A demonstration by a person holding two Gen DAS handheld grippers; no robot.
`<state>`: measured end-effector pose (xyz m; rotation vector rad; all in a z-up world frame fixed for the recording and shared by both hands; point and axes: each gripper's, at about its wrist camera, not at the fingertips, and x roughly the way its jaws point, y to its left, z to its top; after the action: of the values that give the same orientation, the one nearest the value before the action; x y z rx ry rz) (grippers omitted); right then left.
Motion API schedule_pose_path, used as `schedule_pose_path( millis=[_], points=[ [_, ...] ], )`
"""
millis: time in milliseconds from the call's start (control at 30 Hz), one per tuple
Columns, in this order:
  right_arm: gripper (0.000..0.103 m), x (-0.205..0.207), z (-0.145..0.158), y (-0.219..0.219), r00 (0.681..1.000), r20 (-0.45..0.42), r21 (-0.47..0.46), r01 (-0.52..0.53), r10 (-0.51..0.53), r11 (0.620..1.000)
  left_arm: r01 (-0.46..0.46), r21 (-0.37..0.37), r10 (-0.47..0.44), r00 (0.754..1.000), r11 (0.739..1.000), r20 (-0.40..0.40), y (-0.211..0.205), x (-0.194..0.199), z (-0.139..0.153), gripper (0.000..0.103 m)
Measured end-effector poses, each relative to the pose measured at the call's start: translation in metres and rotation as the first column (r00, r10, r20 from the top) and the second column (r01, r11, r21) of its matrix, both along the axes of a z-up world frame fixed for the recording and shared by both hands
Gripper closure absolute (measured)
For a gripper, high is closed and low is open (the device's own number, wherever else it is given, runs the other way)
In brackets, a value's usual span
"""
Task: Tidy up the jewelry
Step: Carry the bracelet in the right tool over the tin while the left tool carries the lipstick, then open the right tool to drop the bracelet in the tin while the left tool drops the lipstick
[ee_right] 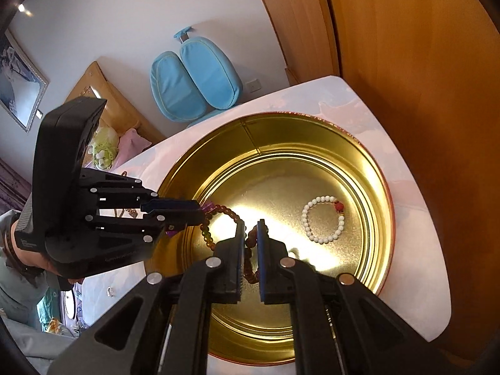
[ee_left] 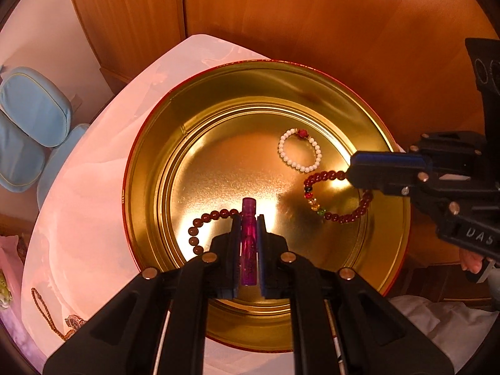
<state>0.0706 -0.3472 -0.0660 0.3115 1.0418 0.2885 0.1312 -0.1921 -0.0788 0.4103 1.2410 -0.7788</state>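
Clenched on a purple tube (ee_left: 249, 237) whose long axis runs along its fingers, the left gripper (ee_left: 249, 243) hangs over the gold tin (ee_left: 150, 143), while the right gripper (ee_left: 351, 172) at frame right pinches a dark bracelet (ee_left: 315, 201) dangling just inside, beside the white bracelet (ee_left: 300, 150).

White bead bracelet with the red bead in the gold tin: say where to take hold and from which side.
Grip the white bead bracelet with one red bead from straight above, across the plain white strand opposite that bead. It lies flat as an open loop on the round gold metal tin's floor, apart from the dark red bead bracelet, so one tong tip can drop inside the ring and one outside.
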Motion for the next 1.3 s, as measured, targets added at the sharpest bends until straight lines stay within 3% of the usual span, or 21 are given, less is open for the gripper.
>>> schedule_pose_path(
  millis=[300, 767, 967, 1000, 1033, 1067, 1100, 1133, 1200, 1300],
  points=[
    [0.094, 0.002, -0.021, 0.018, 0.994, -0.06, -0.138, -0.096, 0.089, 0.986, 0.031, 0.077, -0.03, 1.0, 0.997, -0.005, -0.009, -0.008, -0.024, 0.093],
    [0.094, 0.004, -0.028, 0.011, 0.996, -0.074, -0.12, -0.066, 0.058, 0.991, 0.0, 0.077, 0.002, 1.0, 0.997, -0.029, -0.005, -0.005, -0.035, 0.093],
    [0.093, 0.004, -0.015, 0.008, 0.999, -0.031, -0.182, -0.03, 0.024, 0.983, 0.042, 0.1, -0.049, 0.996, 0.994, 0.078, -0.011, -0.015, -0.031, 0.091],
    [0.082, 0.003, -0.012, 0.008, 1.0, -0.012, -0.199, -0.022, 0.02, 0.98, 0.04, 0.111, -0.052, 0.993, 0.993, 0.103, -0.012, -0.015, -0.028, 0.084],
    [0.071, 0.001, -0.006, 0.009, 1.0, 0.015, -0.217, -0.012, 0.016, 0.976, 0.032, 0.123, -0.048, 0.991, 0.992, 0.127, -0.011, -0.015, -0.025, 0.056],
    [0.039, -0.002, -0.001, 0.01, 0.999, 0.051, -0.238, 0.004, 0.008, 0.971, 0.018, 0.131, -0.038, 0.987, 0.991, 0.155, -0.01, -0.016, -0.022, 0.038],
    [0.014, -0.007, 0.007, 0.01, 0.994, 0.109, -0.269, 0.038, -0.009, 0.962, 0.002, 0.127, -0.028, 0.979, 0.992, 0.2, -0.008, -0.018, -0.016, 0.02],
    [0.008, -0.013, 0.013, 0.011, 0.986, 0.165, -0.291, 0.072, -0.024, 0.954, -0.003, 0.111, -0.024, 0.97, 0.994, 0.242, -0.005, -0.02, -0.011, 0.02],
    [0.007, -0.021, 0.02, 0.012, 0.972, 0.233, -0.31, 0.1, -0.026, 0.945, -0.002, 0.098, -0.026, 0.961, 0.995, 0.276, -0.001, -0.023, -0.003, 0.02],
    [0.007, -0.022, 0.019, 0.014, 0.979, 0.205, -0.334, 0.078, -0.009, 0.939, -0.011, 0.09, -0.016, 0.954, 0.996, 0.3, 0.007, -0.026, 0.004, 0.02]
  ],
)
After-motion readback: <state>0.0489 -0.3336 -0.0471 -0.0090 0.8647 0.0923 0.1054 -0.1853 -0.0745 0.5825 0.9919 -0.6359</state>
